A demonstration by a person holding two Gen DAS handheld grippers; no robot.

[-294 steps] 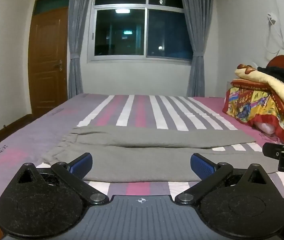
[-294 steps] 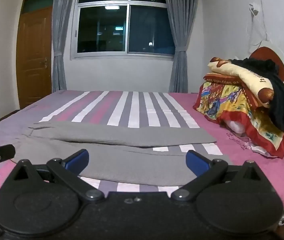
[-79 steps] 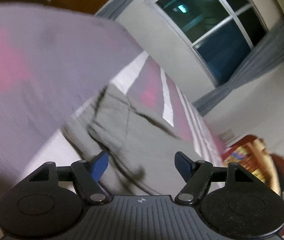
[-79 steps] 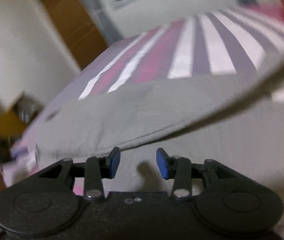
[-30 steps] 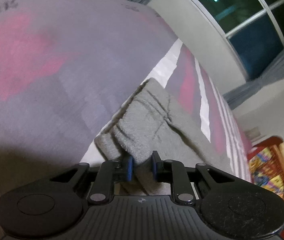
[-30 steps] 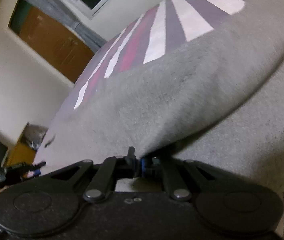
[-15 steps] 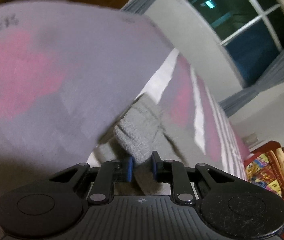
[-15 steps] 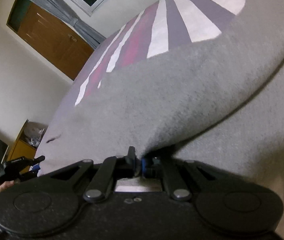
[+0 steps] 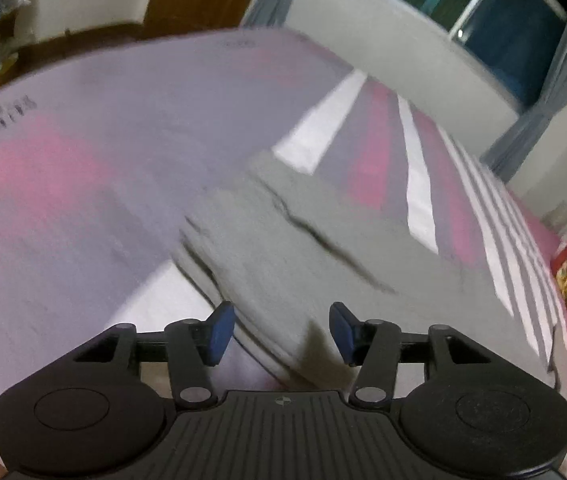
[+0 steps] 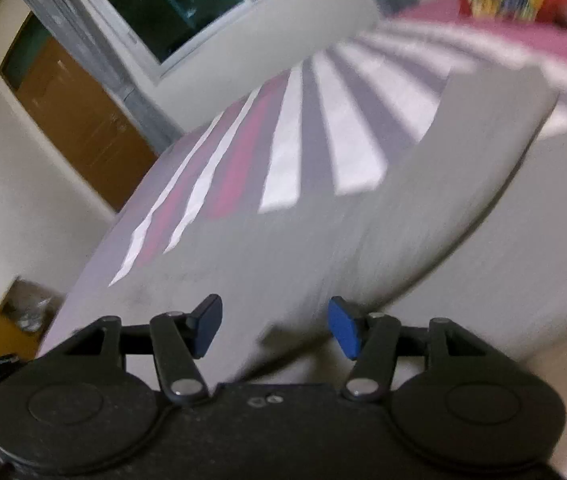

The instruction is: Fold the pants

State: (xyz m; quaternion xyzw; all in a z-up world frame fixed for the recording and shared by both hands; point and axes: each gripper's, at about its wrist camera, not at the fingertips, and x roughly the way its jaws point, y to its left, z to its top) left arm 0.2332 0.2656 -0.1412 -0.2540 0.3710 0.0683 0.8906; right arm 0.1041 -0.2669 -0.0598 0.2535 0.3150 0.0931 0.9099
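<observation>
Grey knit pants (image 9: 307, 240), soft and thick, lie folded lengthwise on the bed (image 9: 83, 184), whose sheet is striped in lilac, pink and white. In the left wrist view the left hand-held gripper (image 9: 279, 330) hangs just above the waistband end; its blue-padded jaws are opening, and the cloth lies below and ahead of them, with neither pad pressing on it. In the right wrist view the right hand-held gripper (image 10: 275, 328) is likewise opening over the long grey leg part (both pictures are blurred by motion), where the upper layer's edge runs up and to the right from between the jaws. Its pads stand clear of the fabric on either side. Beyond the bed are a brown wooden door (image 10: 83, 128) and a dark window (image 10: 179, 4).
</observation>
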